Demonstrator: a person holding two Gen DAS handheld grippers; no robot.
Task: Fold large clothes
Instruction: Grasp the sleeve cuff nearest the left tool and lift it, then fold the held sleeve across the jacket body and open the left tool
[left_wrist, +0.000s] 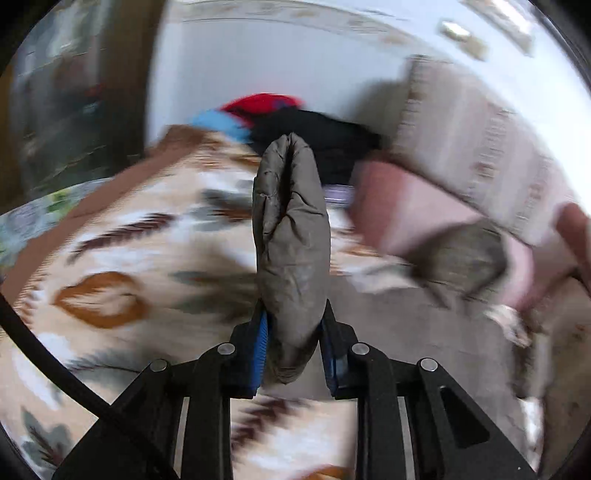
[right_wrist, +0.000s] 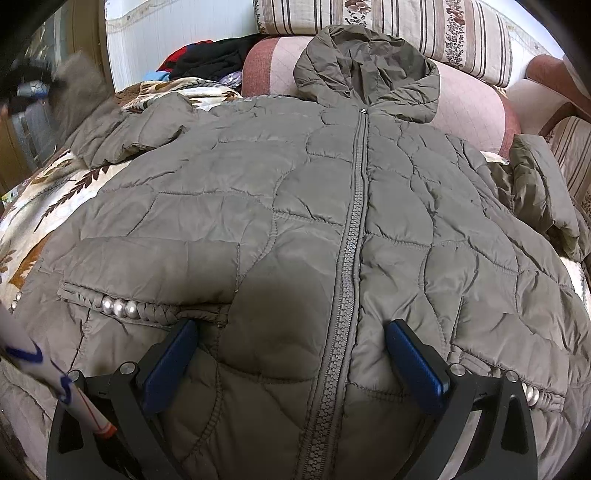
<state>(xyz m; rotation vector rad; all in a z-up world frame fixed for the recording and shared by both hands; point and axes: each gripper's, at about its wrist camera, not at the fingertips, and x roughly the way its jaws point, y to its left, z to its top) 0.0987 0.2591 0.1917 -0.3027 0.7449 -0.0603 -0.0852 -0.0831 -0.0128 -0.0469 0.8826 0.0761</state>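
A grey-brown quilted hooded jacket (right_wrist: 295, 206) lies front up on a bed, zipper (right_wrist: 354, 221) closed and hood (right_wrist: 365, 66) at the far end. My right gripper (right_wrist: 291, 326) stands open low over the jacket's lower front, its blue pads (right_wrist: 170, 362) on either side of the zipper with no fabric pinched. My left gripper (left_wrist: 294, 314) is shut on the end of one jacket sleeve (left_wrist: 291, 221), which sticks up past the fingers. In the right wrist view that sleeve (right_wrist: 147, 129) rises off the bed at the upper left, its end blurred. The other sleeve (right_wrist: 543, 192) lies crumpled at the right.
A leaf-patterned blanket (left_wrist: 129, 258) covers the bed. Red, black and blue clothes (left_wrist: 295, 118) are piled by the white wall. Striped cushions (right_wrist: 388, 22) and a pink bolster (right_wrist: 472, 103) line the far side. A white strip with blue marks (right_wrist: 55, 373) crosses the lower left.
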